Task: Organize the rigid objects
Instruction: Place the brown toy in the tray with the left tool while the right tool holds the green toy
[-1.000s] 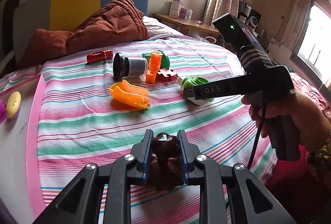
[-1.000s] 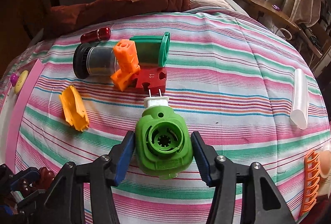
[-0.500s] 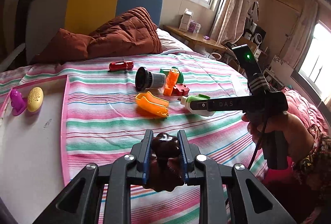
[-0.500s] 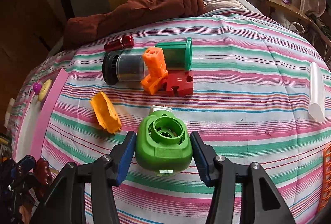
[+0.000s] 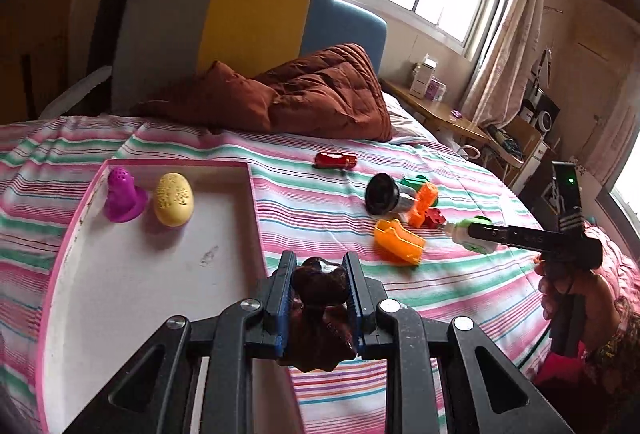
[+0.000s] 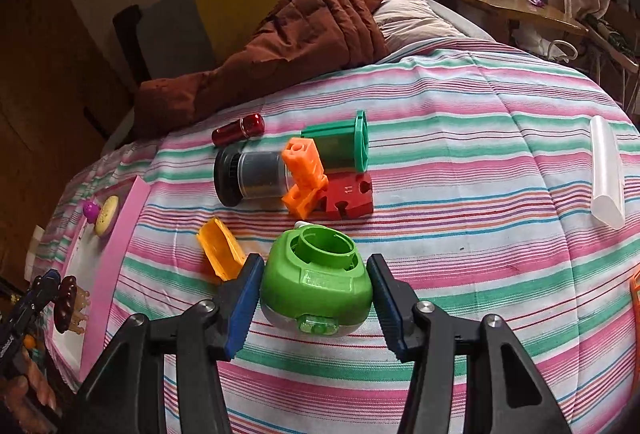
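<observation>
Left wrist view: the left gripper (image 5: pixel 319 288) is clamped on a glossy dark-brown knobbly plastic figure (image 5: pixel 319 284), its 2 blue-padded fingers (image 5: pixel 283 298) pressing either side. The figure's long axis runs along the fingers, rounded end pointing forward, and it hangs over the right-hand rim of the pink-edged white tray (image 5: pixel 256 218) lying on the striped bedspread (image 5: pixel 320 205). At the tray's far end a purple perforated plastic cone (image 5: pixel 122 195) stands just beside a yellow plastic egg (image 5: pixel 173 199).

In the right wrist view, the right gripper (image 6: pixel 316 298) has its pads set against both flanks of a squat green plastic plug-in device with a round socket (image 6: pixel 318 284); whether they actually squeeze it I cannot tell. The socket opening tilts upward and away, the white plug end points forward. An orange plastic scoop (image 6: pixel 220 248) lies just left of it.
</observation>
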`<state>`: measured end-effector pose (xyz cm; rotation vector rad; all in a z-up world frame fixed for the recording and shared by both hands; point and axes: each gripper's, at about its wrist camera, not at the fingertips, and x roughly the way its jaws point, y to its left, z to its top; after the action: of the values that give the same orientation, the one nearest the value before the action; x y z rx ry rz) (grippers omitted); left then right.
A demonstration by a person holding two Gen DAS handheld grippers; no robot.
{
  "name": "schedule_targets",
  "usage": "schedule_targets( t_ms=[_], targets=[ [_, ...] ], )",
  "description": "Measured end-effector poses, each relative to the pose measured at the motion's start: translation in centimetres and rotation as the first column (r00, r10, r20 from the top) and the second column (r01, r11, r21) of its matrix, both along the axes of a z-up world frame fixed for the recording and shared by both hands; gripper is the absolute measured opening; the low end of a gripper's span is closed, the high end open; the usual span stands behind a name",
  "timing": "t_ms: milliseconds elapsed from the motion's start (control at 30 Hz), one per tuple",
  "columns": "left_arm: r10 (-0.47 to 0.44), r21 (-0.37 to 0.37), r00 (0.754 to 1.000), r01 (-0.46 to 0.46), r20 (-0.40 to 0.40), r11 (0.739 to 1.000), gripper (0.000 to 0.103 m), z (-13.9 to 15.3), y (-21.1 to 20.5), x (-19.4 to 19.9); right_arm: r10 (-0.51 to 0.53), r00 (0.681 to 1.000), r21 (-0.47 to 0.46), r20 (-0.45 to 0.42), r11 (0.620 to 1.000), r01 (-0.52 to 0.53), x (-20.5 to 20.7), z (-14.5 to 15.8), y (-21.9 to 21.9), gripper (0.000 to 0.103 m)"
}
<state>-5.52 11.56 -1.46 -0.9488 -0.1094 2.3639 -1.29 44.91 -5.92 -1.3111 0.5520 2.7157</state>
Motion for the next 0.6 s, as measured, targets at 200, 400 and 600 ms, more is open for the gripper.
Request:
schedule_targets(
  t_ms=[200,400,600],
  targets=[
    [0.098,-0.028,0.995,-0.098,0.005,0.995,0.024,-0.5,-3.3,-3.2,0.001,1.0,0.011,-0.012,1.0,-0.001,-0.1,0.2,-0.4,0.053],
    [0.186,-0.092,0.982,-0.183,0.018,0.979,0.024,-2.0,-5.8,-6.9,0.005,1.0,0.013,0.002,1.0,-0.005,-0.2,-0.2,-0.4,0.053],
    [0.267,-0.168,0.963,-0.258,0.034,0.951,0.024,-3.3,-7.7,-10.1,-0.001,1.0,0.015,-0.003,1.0,0.001,-0.2,-0.2,-0.3,0.053]
  ],
)
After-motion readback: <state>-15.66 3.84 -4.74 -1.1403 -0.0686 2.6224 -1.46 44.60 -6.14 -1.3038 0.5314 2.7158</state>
